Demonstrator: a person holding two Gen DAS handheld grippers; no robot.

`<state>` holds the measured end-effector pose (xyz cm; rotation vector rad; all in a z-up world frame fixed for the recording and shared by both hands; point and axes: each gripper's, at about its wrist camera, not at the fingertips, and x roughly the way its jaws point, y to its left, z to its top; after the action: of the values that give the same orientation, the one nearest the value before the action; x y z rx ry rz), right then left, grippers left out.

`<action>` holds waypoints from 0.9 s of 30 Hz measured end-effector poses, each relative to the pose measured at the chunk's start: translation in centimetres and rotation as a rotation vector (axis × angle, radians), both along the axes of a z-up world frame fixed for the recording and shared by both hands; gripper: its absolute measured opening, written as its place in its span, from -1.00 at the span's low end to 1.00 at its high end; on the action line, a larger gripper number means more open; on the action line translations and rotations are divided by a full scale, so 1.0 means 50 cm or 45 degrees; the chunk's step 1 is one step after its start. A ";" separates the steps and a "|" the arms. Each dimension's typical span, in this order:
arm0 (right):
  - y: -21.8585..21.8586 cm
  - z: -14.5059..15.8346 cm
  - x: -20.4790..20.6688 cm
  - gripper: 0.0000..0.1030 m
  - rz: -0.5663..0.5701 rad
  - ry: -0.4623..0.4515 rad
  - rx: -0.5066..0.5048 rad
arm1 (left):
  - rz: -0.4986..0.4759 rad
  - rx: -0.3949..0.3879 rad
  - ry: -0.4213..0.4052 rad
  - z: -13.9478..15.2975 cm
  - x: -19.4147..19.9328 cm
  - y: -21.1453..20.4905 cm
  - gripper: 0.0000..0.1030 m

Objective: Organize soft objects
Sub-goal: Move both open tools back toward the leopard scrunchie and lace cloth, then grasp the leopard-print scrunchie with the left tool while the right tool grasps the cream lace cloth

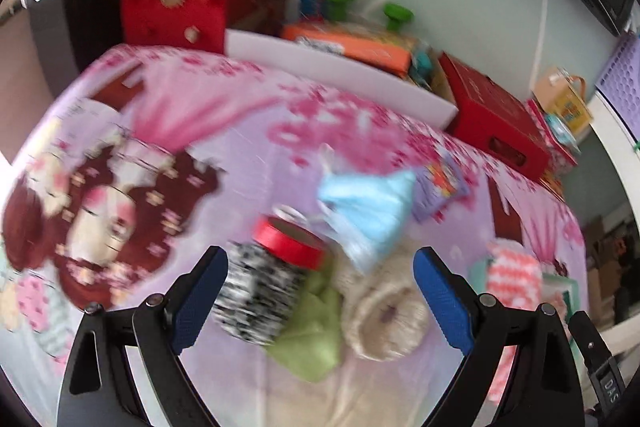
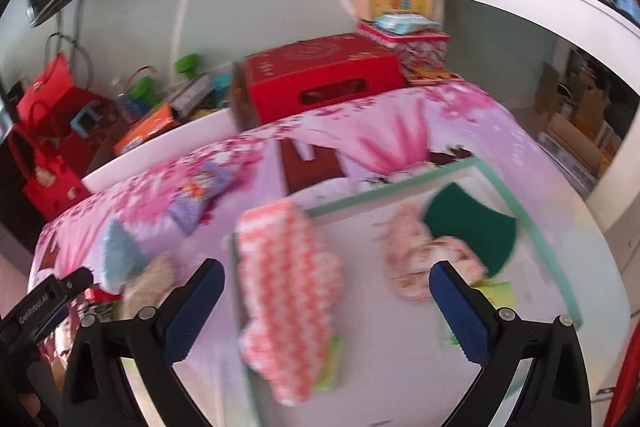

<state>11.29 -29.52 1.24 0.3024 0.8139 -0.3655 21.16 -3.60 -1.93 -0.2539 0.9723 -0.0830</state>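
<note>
While both claws stand apart and empty, the left gripper [image 1: 320,291] should straddle the beige knit roll [image 1: 382,311] ahead; the right gripper [image 2: 326,307] waits over the tray [image 2: 516,215].

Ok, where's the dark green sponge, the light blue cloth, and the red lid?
dark green sponge [image 2: 470,227]: right wrist view, middle of its flat top.
light blue cloth [image 1: 370,205]: left wrist view, its middle fold.
red lid [image 1: 292,241]: left wrist view, its side band.
</note>
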 end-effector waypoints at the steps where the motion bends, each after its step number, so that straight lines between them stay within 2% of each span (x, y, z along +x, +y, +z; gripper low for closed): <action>1: 0.014 -0.001 0.005 1.00 0.023 -0.005 0.007 | 0.023 0.027 -0.026 0.009 -0.003 0.014 0.83; 5: 0.084 -0.010 0.032 1.00 0.139 -0.007 0.040 | 0.114 0.078 -0.081 0.029 -0.007 0.068 0.83; 8: 0.136 -0.017 0.049 1.00 0.215 0.004 0.021 | 0.182 0.087 -0.101 0.035 -0.010 0.114 0.97; 10: 0.163 -0.023 0.057 1.00 0.257 0.011 0.015 | 0.219 0.093 -0.105 0.033 -0.013 0.139 0.98; 19: 0.267 -0.049 0.085 1.00 0.370 0.038 0.056 | 0.317 0.055 -0.118 0.026 -0.024 0.218 0.99; 27: 0.321 -0.065 0.113 1.00 0.449 0.032 0.109 | 0.378 0.023 -0.123 0.020 -0.026 0.273 0.99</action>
<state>16.94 -13.45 -2.01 0.2286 0.8908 -0.0042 19.86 10.06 -0.92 -0.3711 0.8303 0.1834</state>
